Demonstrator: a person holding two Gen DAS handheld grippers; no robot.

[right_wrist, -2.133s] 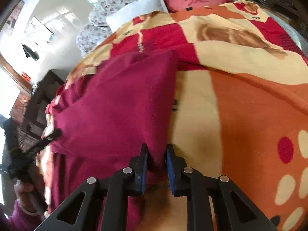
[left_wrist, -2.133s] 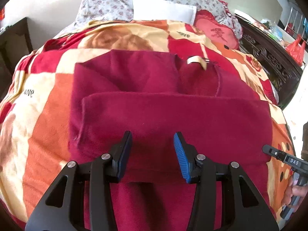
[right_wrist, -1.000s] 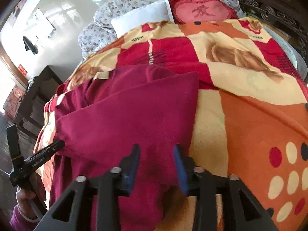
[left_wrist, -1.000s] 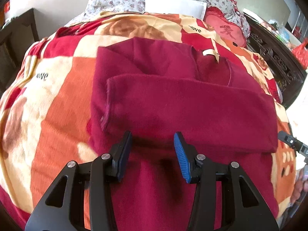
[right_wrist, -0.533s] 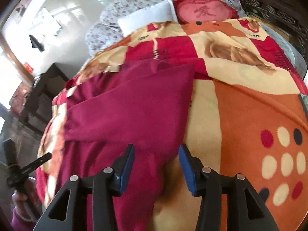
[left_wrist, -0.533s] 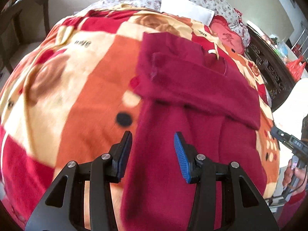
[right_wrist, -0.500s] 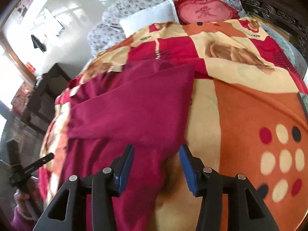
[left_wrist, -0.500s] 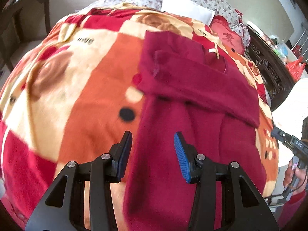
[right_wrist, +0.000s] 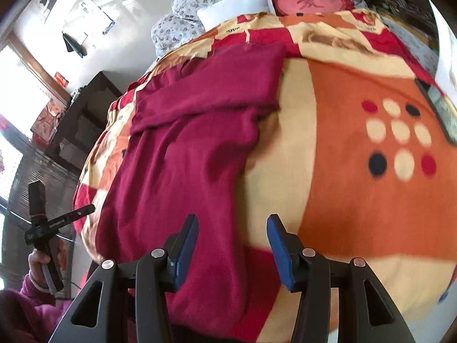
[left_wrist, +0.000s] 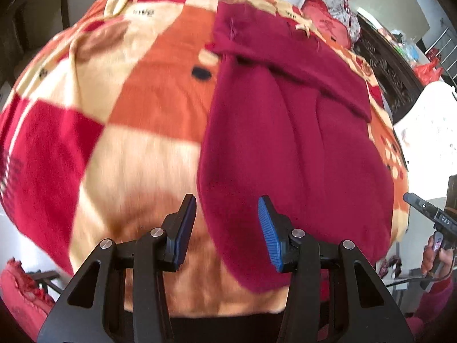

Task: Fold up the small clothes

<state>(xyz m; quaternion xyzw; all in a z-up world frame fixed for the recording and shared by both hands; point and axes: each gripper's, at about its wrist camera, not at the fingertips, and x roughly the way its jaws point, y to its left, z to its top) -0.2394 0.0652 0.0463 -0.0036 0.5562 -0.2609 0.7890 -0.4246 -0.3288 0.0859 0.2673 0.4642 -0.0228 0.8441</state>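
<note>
A dark red sweater [left_wrist: 285,143] lies flat on the patterned blanket [left_wrist: 142,100], its sleeves folded across the chest in a band. My left gripper [left_wrist: 227,223] hovers open above the sweater's near left hem corner, with nothing pinched. My right gripper [right_wrist: 232,240] hovers open above the near right edge of the sweater [right_wrist: 185,157], part over cloth and part over blanket [right_wrist: 357,200]. Each view catches the other gripper at its margin, held in a hand: the right one [left_wrist: 428,214], the left one [right_wrist: 51,223].
A white pillow [right_wrist: 237,5] and a red heart cushion [right_wrist: 308,0] lie at the bed's head. A dark cabinet [right_wrist: 82,114] stands on the left side, a carved wooden frame [left_wrist: 385,65] on the right. A flat dark object [right_wrist: 440,105] rests on the blanket's right edge.
Both grippers have drawn back from the folded sleeve band toward the near hem. The left one slid to the sweater's left edge. The right jaws let go of the cloth and widened.
</note>
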